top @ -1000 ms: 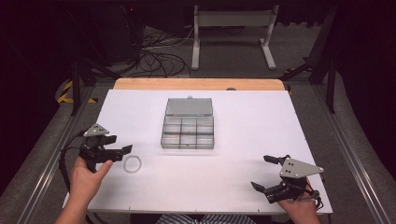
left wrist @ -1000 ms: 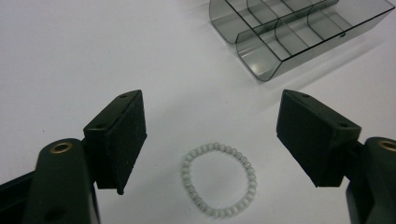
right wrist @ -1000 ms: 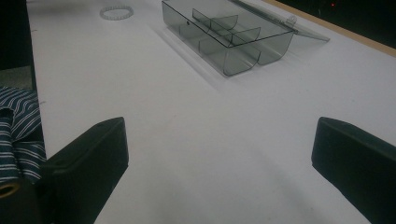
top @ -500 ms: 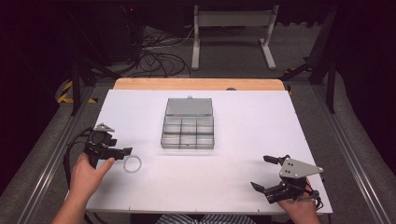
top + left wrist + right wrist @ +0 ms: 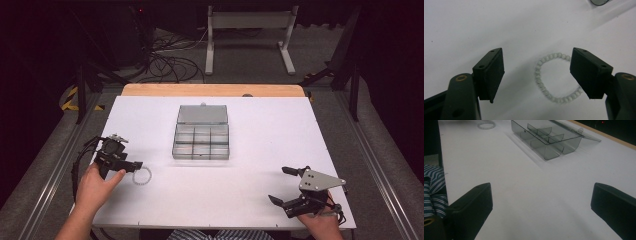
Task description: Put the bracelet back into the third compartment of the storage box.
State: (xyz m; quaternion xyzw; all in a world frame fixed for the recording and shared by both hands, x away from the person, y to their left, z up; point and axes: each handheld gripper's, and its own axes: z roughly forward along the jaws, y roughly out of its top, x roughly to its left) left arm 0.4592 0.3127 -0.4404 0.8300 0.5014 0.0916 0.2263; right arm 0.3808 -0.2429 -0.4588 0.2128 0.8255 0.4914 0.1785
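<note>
- Over the bead bracelet [image 5: 556, 80], your left gripper [image 5: 537, 75] has just been narrowing its spread jaws, nothing pinched yet.
- Your jaws could clamp off-centre: the beads skid across the table [image 5: 260, 190].
- Your right gripper [image 5: 292, 187] rests spread, empty.
</note>
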